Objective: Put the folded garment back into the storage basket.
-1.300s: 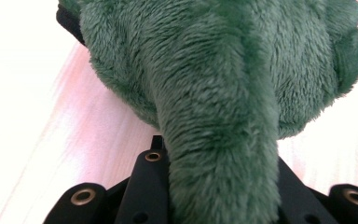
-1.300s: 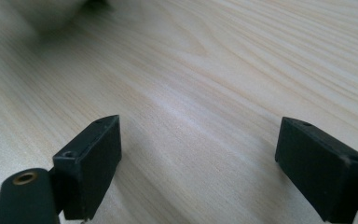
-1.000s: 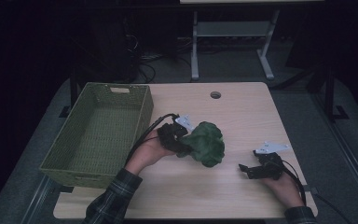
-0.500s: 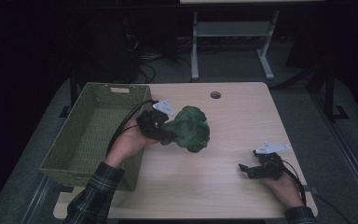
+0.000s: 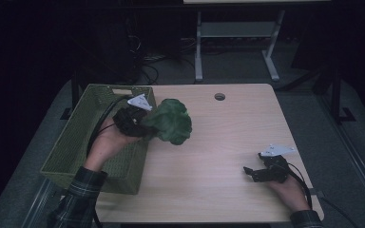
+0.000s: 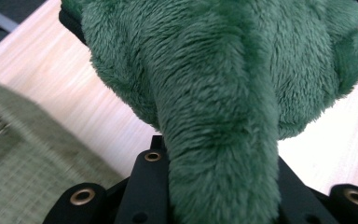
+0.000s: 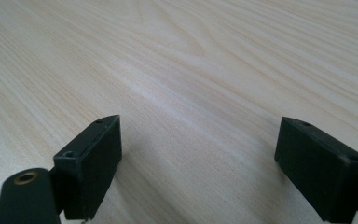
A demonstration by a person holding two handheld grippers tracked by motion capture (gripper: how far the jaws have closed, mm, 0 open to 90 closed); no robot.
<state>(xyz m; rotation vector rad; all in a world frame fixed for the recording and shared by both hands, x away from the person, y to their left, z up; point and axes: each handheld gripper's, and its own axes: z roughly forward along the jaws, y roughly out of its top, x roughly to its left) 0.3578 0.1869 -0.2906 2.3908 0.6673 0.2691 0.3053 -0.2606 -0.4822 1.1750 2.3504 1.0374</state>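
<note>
Left tongs (image 5: 145, 124), seemingly clamped, hidden behind green plush (image 6: 223, 93)

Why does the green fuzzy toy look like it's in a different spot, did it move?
Yes. The left claw carried the green plush toy away from the table's middle, toward the far left, up to the green basket, near its right rim.

No text, label, brand, number or sign can be read in any view

Dim room, grey floor (image 5: 247, 71), perhaps a metal table frame (image 5: 233, 33) behind.
</note>
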